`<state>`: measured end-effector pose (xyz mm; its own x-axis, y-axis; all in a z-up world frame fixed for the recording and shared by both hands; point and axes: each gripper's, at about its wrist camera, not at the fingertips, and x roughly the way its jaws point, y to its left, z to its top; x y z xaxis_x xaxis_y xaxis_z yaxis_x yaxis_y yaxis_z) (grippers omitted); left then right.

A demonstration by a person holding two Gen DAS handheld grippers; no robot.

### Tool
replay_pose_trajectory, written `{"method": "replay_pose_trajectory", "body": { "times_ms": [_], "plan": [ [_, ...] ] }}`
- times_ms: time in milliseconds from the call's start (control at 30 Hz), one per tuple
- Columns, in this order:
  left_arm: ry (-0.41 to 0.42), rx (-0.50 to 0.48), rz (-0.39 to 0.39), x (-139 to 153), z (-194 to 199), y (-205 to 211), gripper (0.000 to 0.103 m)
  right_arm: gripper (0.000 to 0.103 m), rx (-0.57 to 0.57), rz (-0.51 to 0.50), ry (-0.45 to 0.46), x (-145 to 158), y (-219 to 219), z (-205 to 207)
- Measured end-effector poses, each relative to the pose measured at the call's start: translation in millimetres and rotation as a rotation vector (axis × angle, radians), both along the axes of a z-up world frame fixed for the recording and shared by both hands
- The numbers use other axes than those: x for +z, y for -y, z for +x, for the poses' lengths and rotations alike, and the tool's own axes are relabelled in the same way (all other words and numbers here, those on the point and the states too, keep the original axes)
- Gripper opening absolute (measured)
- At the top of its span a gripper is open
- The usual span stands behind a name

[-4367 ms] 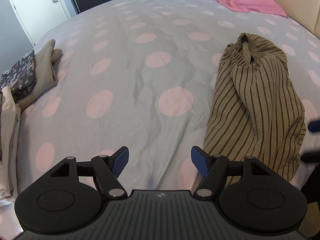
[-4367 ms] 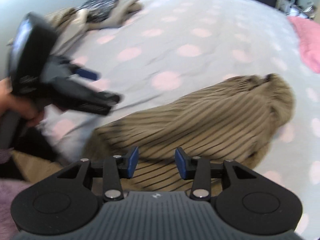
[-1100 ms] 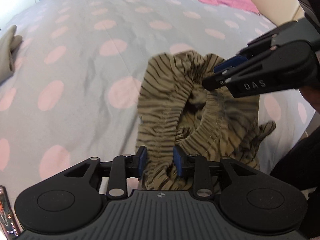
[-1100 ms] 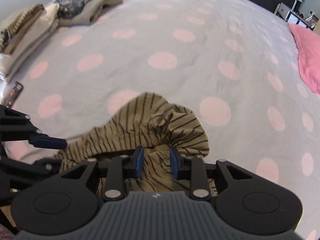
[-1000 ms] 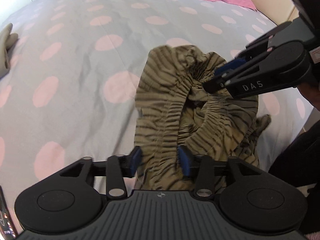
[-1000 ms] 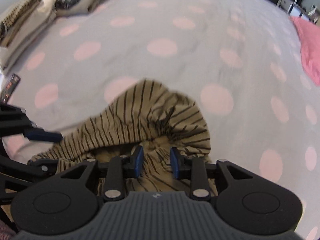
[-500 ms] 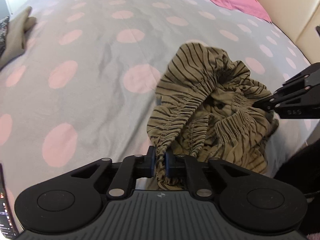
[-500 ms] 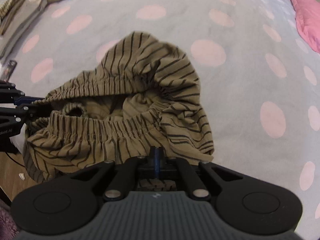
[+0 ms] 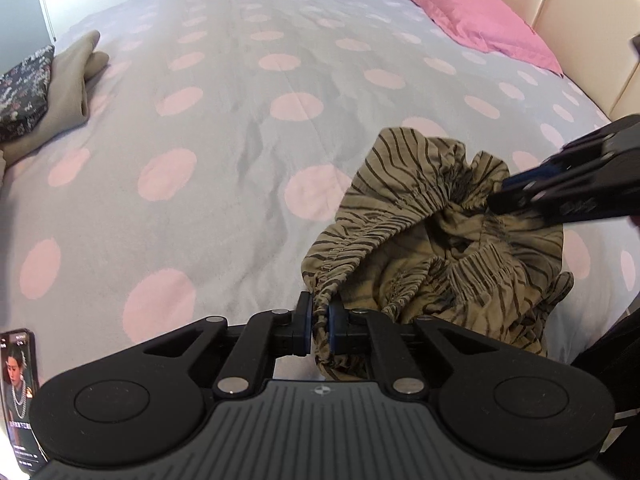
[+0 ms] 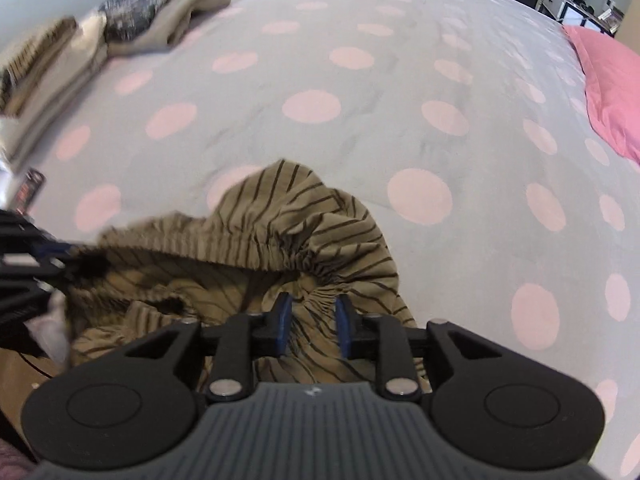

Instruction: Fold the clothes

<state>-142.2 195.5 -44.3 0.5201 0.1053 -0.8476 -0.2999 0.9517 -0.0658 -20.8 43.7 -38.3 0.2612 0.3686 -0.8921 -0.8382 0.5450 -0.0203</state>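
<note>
My left gripper (image 9: 318,330) has its jaws pressed together on the gathered elastic waistband of a tan striped garment (image 9: 440,256), the cloth pinched tight between the blue pads. My right gripper (image 10: 310,328) has its jaws opening, with the far side of the same waistband between them; the pads do not look to be pressing on it. The garment lies bunched at the near edge of the bed (image 9: 240,152), on a grey cover with pink dots, its waist opening gaping upward between my two grippers. I judge I am holding the waistband at opposite sides so the garment can be stretched flat before folding, and the right jaws seem to be re-seating for a better bite. Folded clothes (image 9: 44,80) are stacked at the bed's far left, well apart. A pink pillow (image 9: 472,20) lies by the headboard. A phone (image 9: 18,396) lies at the near left edge.
</note>
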Motion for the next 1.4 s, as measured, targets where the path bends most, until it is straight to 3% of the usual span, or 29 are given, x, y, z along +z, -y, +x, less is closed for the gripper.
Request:
{"method": "replay_pose_trajectory", "body": {
  "times_ms": [100,200,267,467,600,767,867,900,967,1000,1033,1167,1233,1267,1300,1400],
  "plan": [
    [0.019,0.007,0.003,2,-1,-3,0.005,0.025,-0.003,-0.056,-0.010,-15,-6,0],
    [0.035,0.014,0.012,7,-4,-7,0.004,0.010,-0.028,-0.092,0.006,-19,-4,2],
    [0.049,0.020,0.017,12,-6,-10,0.004,0.008,-0.049,-0.086,0.013,-14,2,4],
    [0.115,0.008,0.086,44,-6,-16,0.003,0.007,-0.084,0.056,0.063,40,23,-4],
    [0.179,-0.003,0.154,78,-5,-20,0.003,0.000,-0.117,0.148,0.132,83,38,-8],
    [0.258,-0.030,0.255,124,1,-20,0.003,0.000,-0.135,0.228,0.237,135,45,-6],
    [0.297,-0.053,0.305,151,2,-16,0.003,0.001,-0.109,0.269,0.227,155,42,-11],
    [0.303,-0.064,0.322,157,3,-13,0.003,0.006,-0.096,0.279,0.200,156,38,-14],
    [0.314,-0.086,0.355,169,3,-6,0.003,0.013,-0.079,0.288,0.146,150,32,-22],
    [0.314,-0.097,0.368,172,3,-2,0.003,0.023,-0.070,0.287,0.128,144,28,-27],
    [0.314,-0.107,0.377,173,2,1,0.003,0.026,-0.066,0.281,0.108,136,24,-32],
    [0.313,-0.135,0.395,174,-2,11,0.003,0.029,-0.091,0.219,0.018,92,4,-43],
    [0.315,-0.143,0.399,174,-6,14,0.003,0.039,-0.118,0.175,-0.003,72,-5,-41],
    [0.316,-0.147,0.399,175,-9,14,0.003,0.039,-0.134,0.146,-0.008,63,-9,-38],
    [0.316,-0.148,0.401,176,-11,15,0.003,0.038,-0.149,0.121,-0.017,54,-13,-34],
    [0.313,-0.142,0.409,179,-15,13,0.003,0.005,-0.187,0.096,-0.053,41,-10,-25]
  ]
}}
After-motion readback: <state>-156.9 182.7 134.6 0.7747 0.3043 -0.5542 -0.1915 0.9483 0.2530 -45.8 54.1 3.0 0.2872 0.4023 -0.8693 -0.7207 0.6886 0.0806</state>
